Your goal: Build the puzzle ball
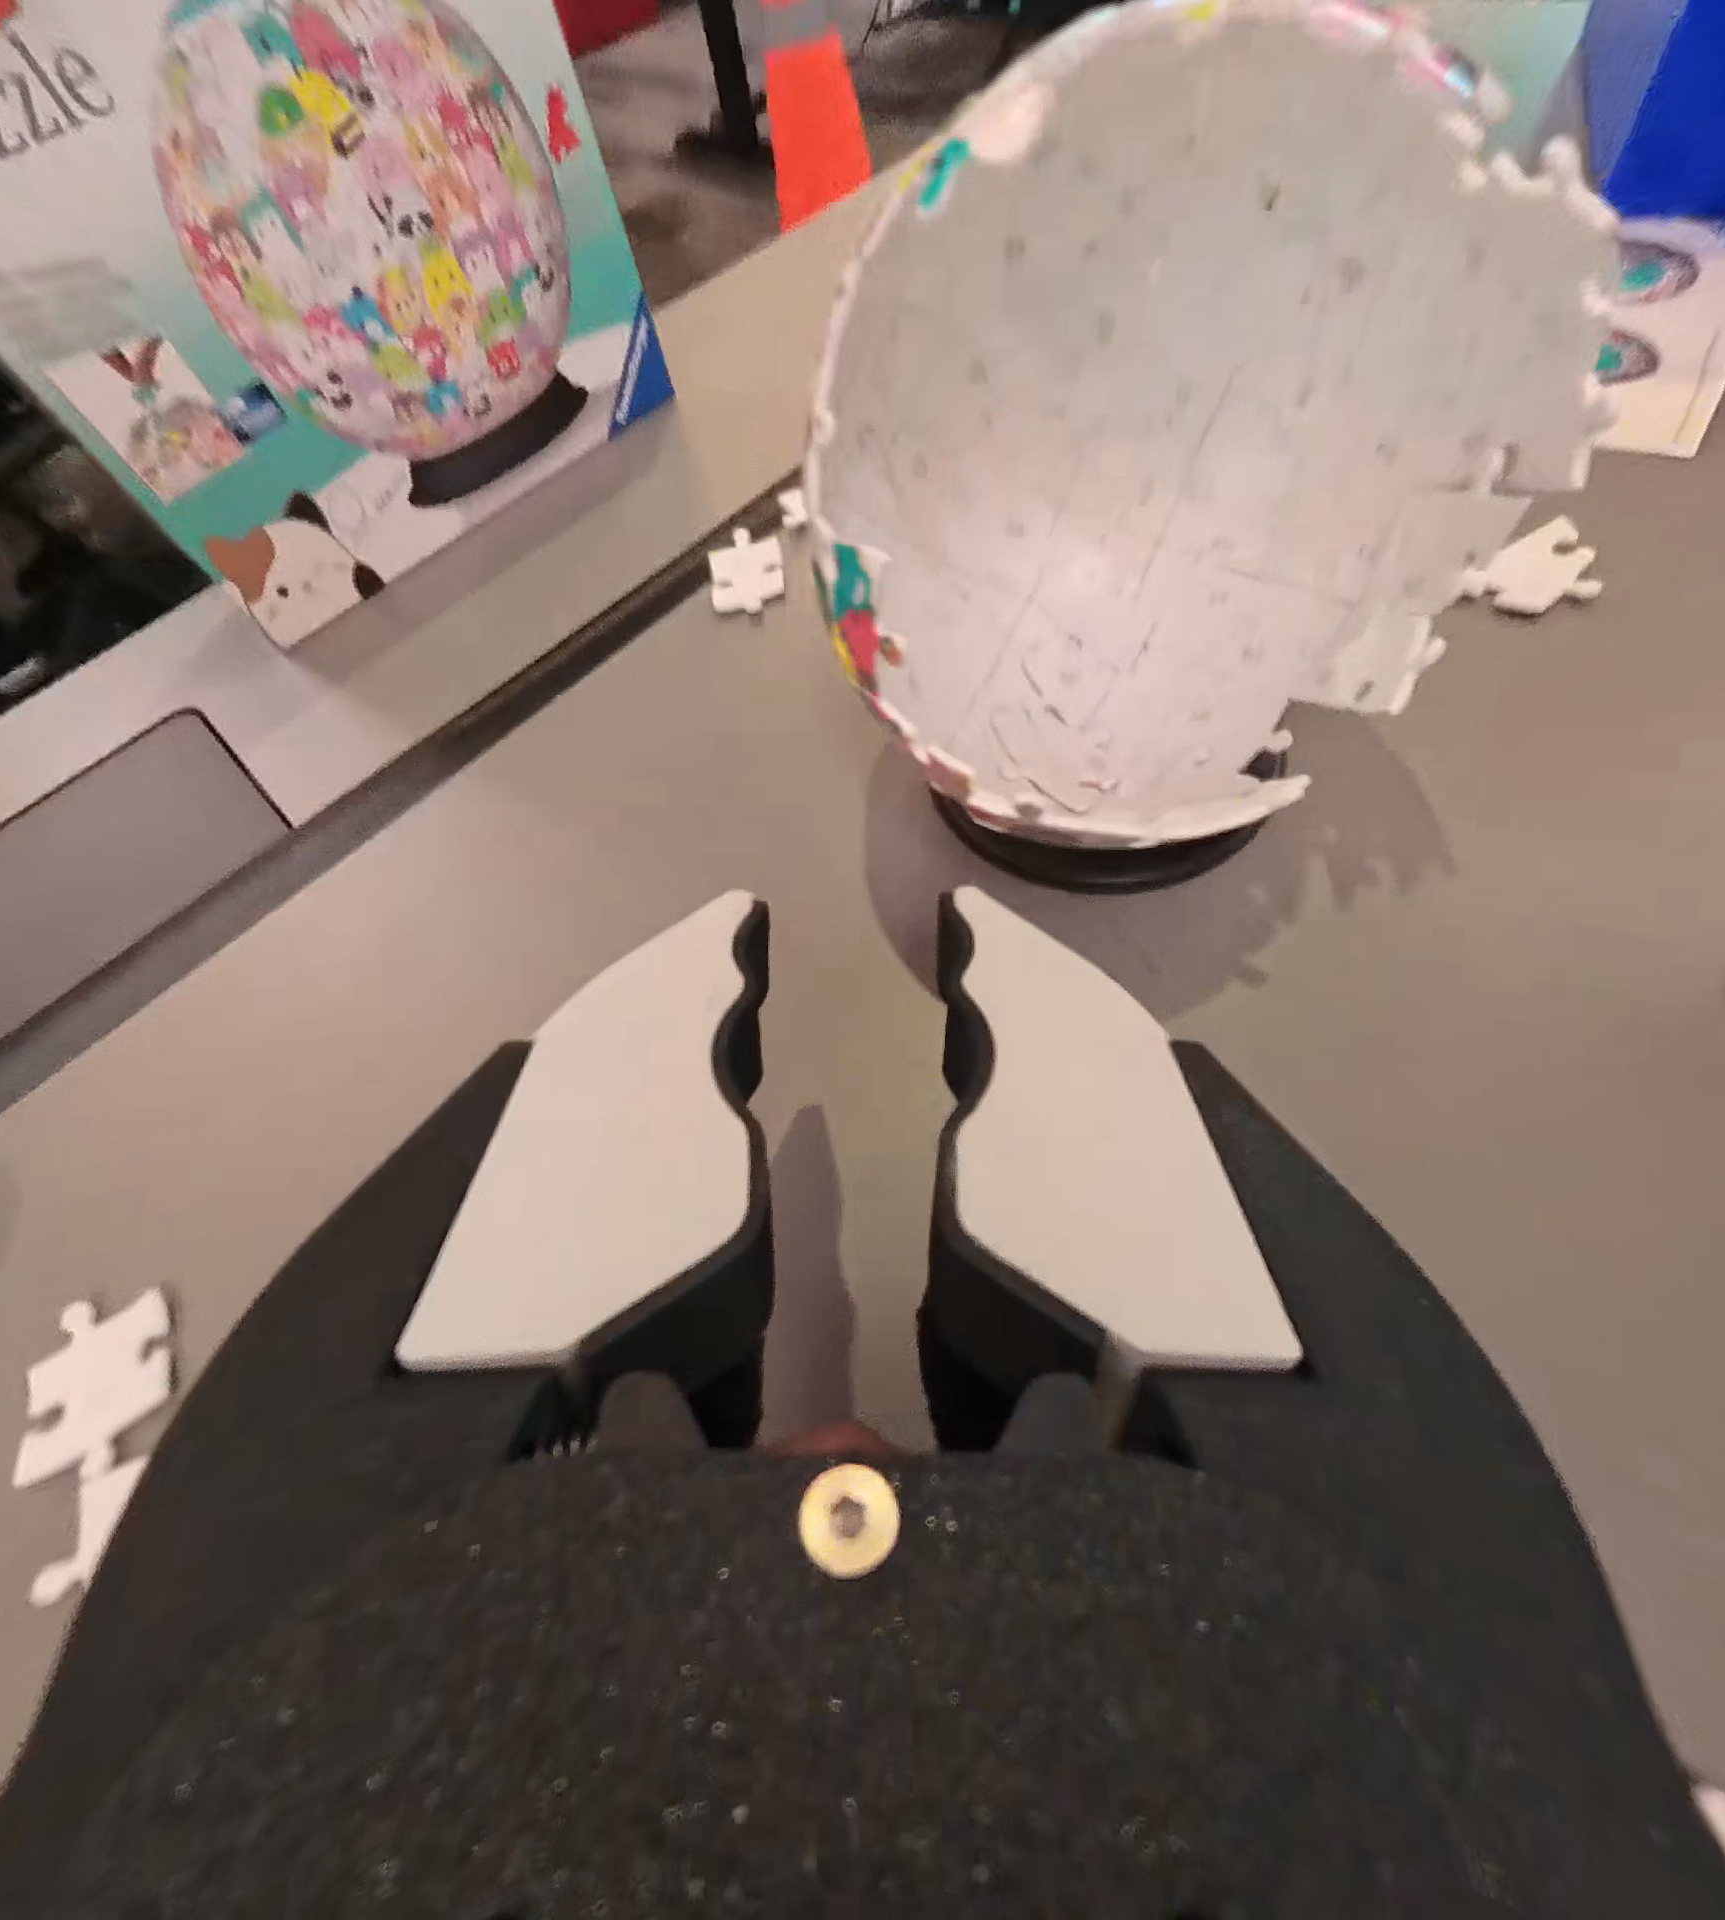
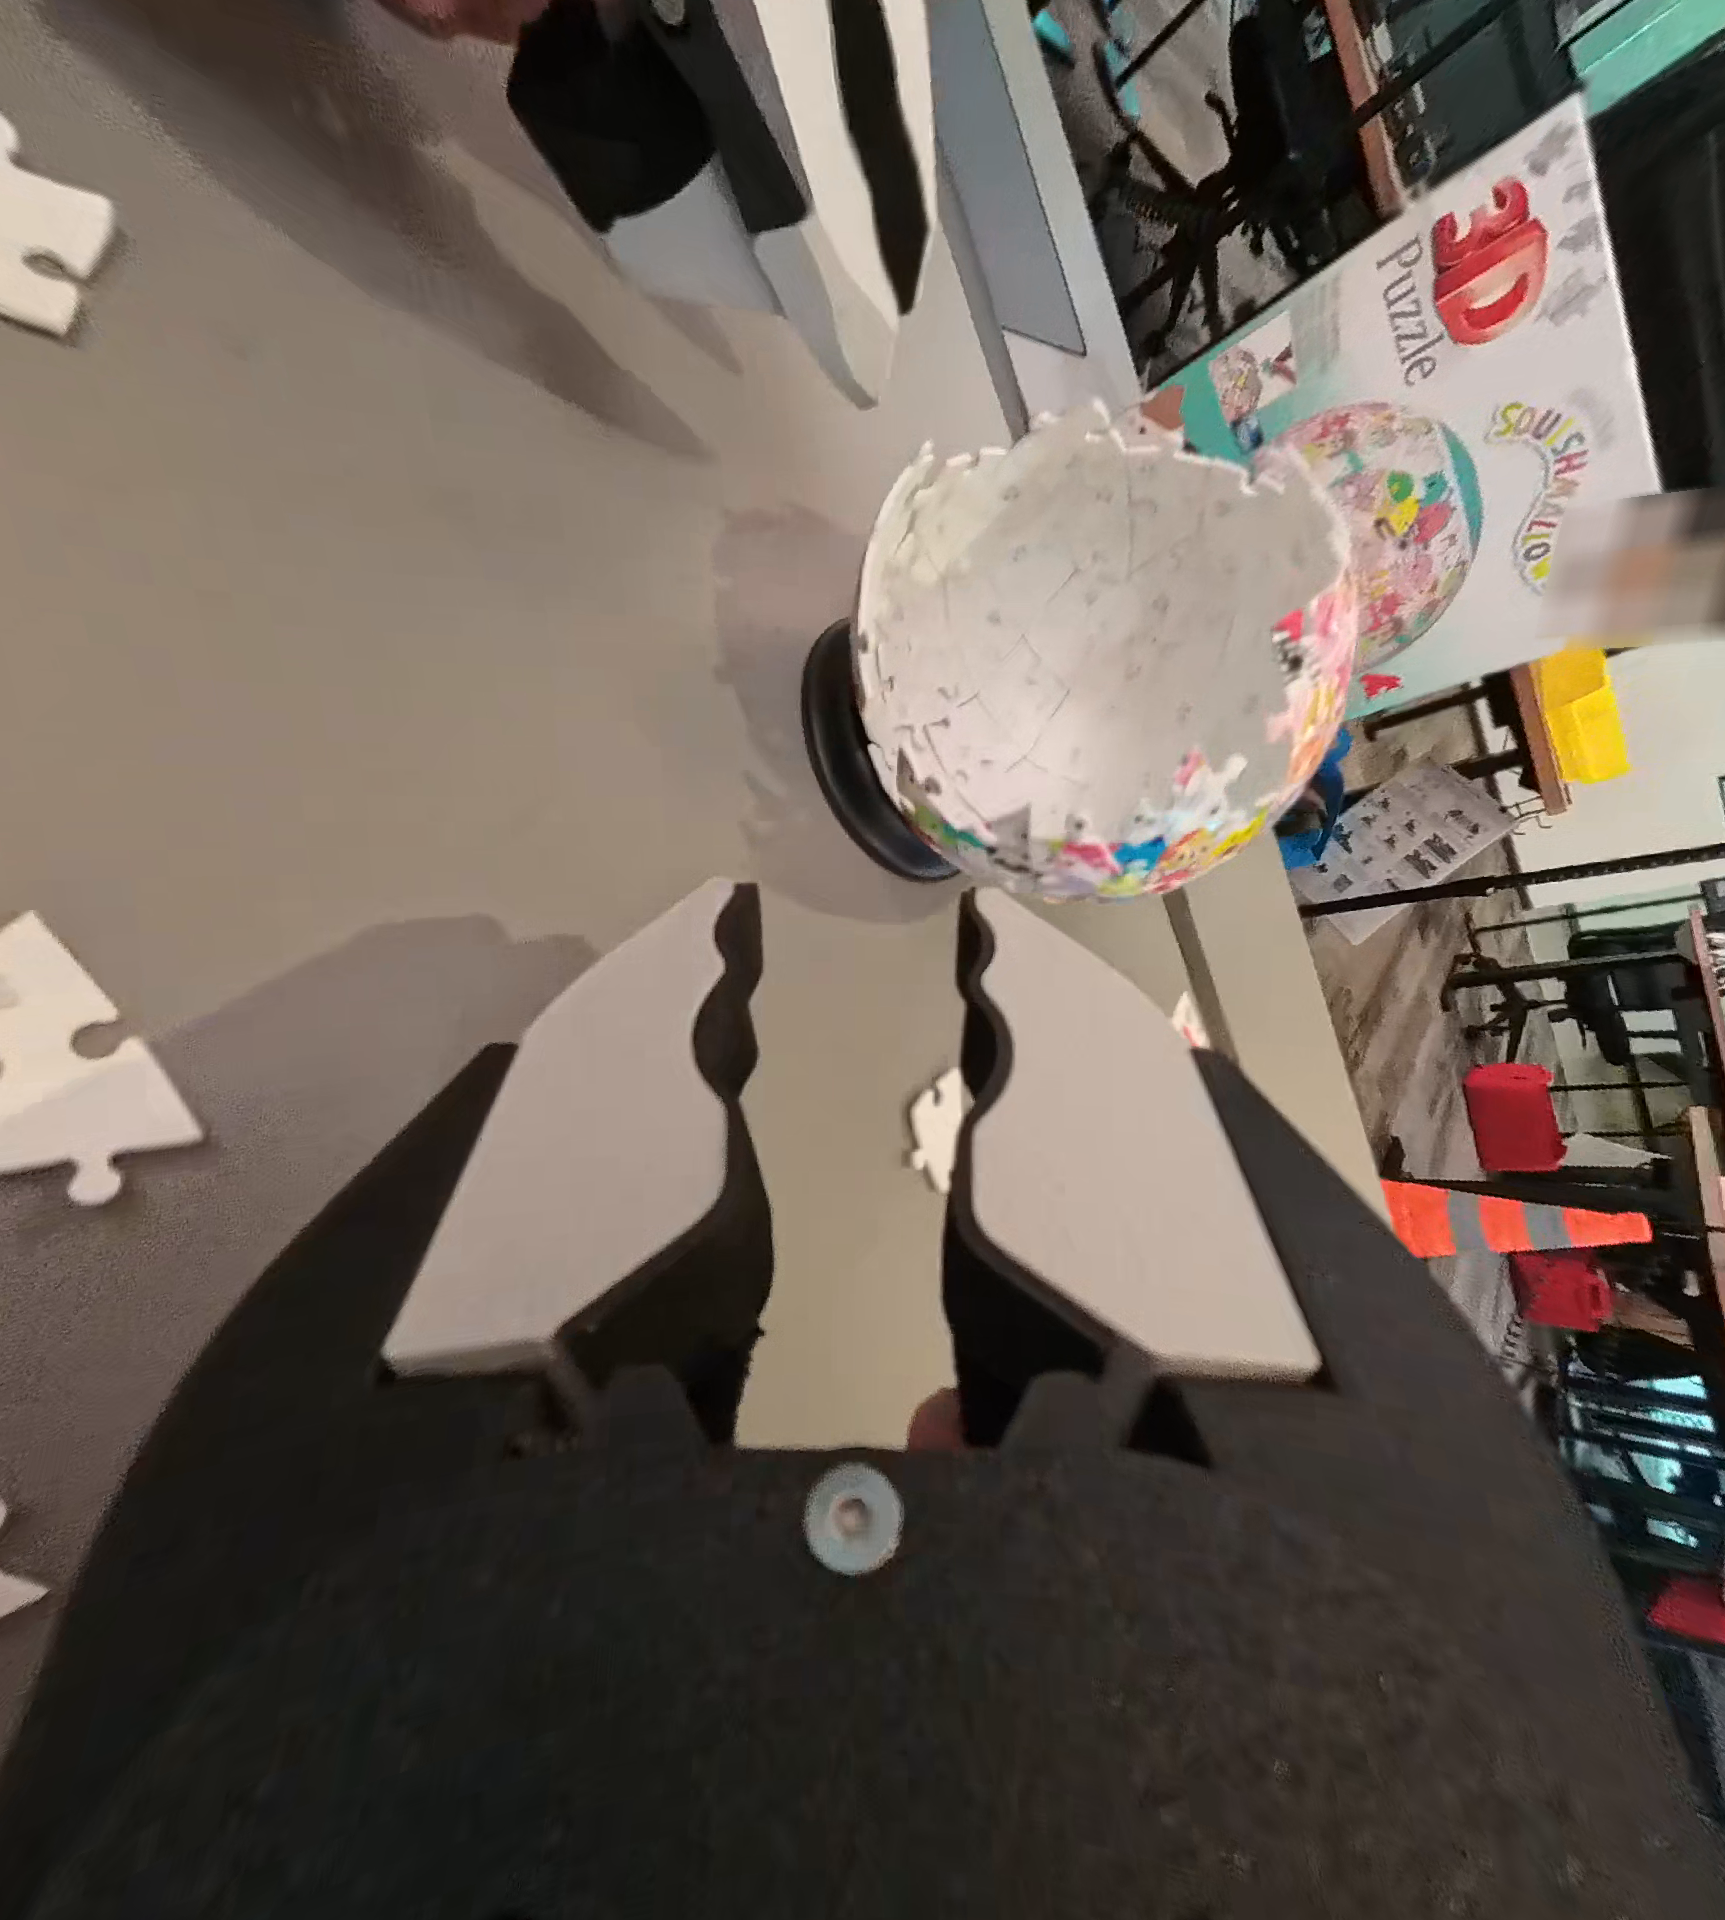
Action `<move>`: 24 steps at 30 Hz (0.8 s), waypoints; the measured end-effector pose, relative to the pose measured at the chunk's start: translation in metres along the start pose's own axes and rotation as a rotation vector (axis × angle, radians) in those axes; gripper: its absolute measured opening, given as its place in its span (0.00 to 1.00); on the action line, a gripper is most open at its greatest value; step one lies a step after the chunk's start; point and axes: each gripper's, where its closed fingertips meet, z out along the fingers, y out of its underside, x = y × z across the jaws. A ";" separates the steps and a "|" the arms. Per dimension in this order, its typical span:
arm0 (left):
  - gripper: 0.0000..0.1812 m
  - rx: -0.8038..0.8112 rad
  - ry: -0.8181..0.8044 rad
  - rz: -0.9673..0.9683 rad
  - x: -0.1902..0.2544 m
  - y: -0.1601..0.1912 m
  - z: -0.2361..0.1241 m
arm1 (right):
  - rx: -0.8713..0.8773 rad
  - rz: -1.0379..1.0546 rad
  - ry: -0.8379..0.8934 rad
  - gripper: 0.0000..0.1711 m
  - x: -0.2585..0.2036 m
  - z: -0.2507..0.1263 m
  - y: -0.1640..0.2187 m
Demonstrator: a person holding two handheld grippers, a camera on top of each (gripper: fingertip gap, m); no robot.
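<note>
The half-built ball [image 1: 1180,468] sits on its black stand [image 1: 1097,852] on the tabletop [image 1: 1460,1143], its white inner face open toward both grippers. The left gripper [image 1: 853,935] and right gripper [image 2: 858,935] both hang short of the stand, jaws spread and empty. The next step is probably fetching a piece [image 2: 37,1049] lying well back from the stand — best pinched by its edge and lifted flat, without nudging the ball's ragged rim.

One puzzle ball [image 1: 1180,436], one box [image 1: 297,301].
</note>
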 end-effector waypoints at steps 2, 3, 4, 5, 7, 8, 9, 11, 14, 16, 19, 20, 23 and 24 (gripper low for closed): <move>0.15 0.002 0.016 -0.038 -0.009 0.000 0.004 | -0.036 -0.005 -0.028 0.23 -0.001 0.006 -0.005; 0.15 0.013 0.032 -0.058 -0.011 -0.002 0.006 | -0.060 -0.002 -0.042 0.27 -0.002 0.009 -0.006; 0.15 0.033 0.039 -0.070 -0.014 -0.006 0.006 | -0.080 0.002 -0.056 0.27 -0.004 0.012 -0.008; 0.15 0.052 0.040 -0.073 -0.017 -0.009 0.007 | -0.090 0.012 -0.072 0.28 -0.005 0.014 -0.013; 0.15 0.070 0.052 -0.067 -0.016 -0.012 0.004 | -0.080 0.071 -0.099 0.28 -0.005 0.014 -0.027; 0.14 0.078 0.045 -0.067 -0.015 -0.012 0.002 | -0.061 0.113 -0.110 0.25 -0.002 0.011 -0.035; 0.13 0.085 0.038 -0.065 -0.014 -0.012 -0.001 | -0.034 0.153 -0.106 0.20 0.004 0.007 -0.043; 0.10 0.102 0.038 -0.053 -0.009 -0.015 -0.006 | 0.007 0.218 -0.070 0.05 0.021 0.001 -0.049; 0.05 0.120 0.041 -0.009 0.000 -0.019 -0.009 | -0.018 0.245 -0.014 0.00 0.038 0.008 -0.040; 0.03 0.097 0.035 0.008 0.002 -0.015 -0.006 | -0.081 0.269 0.014 0.00 0.043 0.024 -0.033; 0.03 0.077 0.044 -0.012 0.002 -0.012 -0.006 | -0.162 0.355 -0.004 0.00 0.044 0.051 -0.039; 0.03 0.087 0.044 -0.026 0.000 -0.014 -0.007 | -0.203 0.379 -0.031 0.00 0.041 0.060 -0.041; 0.03 0.116 0.054 -0.099 -0.008 -0.016 -0.013 | -0.412 0.382 -0.095 0.00 0.033 0.078 -0.034; 0.03 0.124 0.062 -0.132 -0.011 -0.017 -0.015 | -0.500 0.377 -0.127 0.00 0.030 0.082 -0.029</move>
